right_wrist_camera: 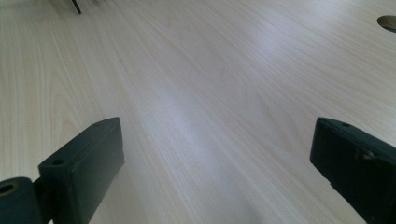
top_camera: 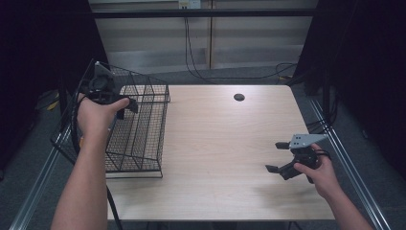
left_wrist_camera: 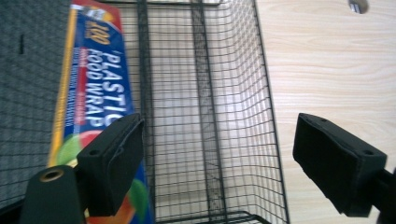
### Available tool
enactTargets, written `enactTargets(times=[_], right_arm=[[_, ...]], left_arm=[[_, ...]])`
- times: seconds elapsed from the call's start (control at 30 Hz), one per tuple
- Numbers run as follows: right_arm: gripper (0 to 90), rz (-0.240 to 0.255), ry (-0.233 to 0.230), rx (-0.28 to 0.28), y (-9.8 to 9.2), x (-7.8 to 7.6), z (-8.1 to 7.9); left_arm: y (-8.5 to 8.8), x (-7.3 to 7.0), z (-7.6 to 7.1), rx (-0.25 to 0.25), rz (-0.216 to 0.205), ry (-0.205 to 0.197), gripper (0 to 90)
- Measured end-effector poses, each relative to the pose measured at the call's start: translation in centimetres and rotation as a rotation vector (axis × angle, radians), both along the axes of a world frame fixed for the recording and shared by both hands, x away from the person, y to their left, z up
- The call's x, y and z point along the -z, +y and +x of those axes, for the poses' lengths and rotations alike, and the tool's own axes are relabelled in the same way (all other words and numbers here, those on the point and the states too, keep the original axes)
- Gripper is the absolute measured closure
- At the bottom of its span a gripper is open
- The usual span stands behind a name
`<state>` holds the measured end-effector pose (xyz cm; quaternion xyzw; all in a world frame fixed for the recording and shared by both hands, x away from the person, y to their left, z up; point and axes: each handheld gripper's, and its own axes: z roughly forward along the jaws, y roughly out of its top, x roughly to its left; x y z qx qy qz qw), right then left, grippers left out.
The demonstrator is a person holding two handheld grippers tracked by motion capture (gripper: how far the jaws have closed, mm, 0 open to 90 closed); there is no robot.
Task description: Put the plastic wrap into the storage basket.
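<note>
A black wire basket (top_camera: 141, 139) stands on the left end of the light wood table (top_camera: 220, 139). My left gripper (top_camera: 127, 108) hovers over the basket, open and holding nothing. In the left gripper view, its jaws stand wide apart above the basket (left_wrist_camera: 243, 93), and a blue box of plastic food wrap (left_wrist_camera: 93, 93) lies inside along one wall. My right gripper (top_camera: 276, 156) hangs open just above the bare tabletop near the front right. In the right gripper view (right_wrist_camera: 217, 140), there is only wood grain between its jaws.
A dark cable hole (top_camera: 239, 97) sits near the table's far edge, seen also as the hole (right_wrist_camera: 387, 21) in the right gripper view. Metal rails (top_camera: 344, 158) run along both sides of the table. Cables (top_camera: 191, 52) trail on the floor behind it.
</note>
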<state>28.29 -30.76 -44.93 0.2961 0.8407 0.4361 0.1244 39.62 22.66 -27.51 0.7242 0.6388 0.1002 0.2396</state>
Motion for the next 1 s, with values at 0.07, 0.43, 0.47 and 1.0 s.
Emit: enactTargets(times=[0.07,0.43,0.47,1.0], right_arm=[[2.7,-0.004,-0.005,-0.002,0.0,0.0,0.0],[2.6,-0.004,0.001,-0.001,0.0,0.0,-0.1],[2.7,-0.004,0.001,0.0,0.0,0.0,-0.1],[2.7,-0.004,0.0,-0.004,0.1,0.0,-0.1]], left_arm=[[-0.7,0.1,-0.1,0.025,-0.011,-0.014,14.8],[-3.4,0.6,-0.5,0.143,-0.004,-0.016,12.1],[-3.7,0.7,-0.5,0.15,-0.006,-0.023,11.8],[-6.1,1.8,-1.0,0.255,-0.022,-0.024,9.5]])
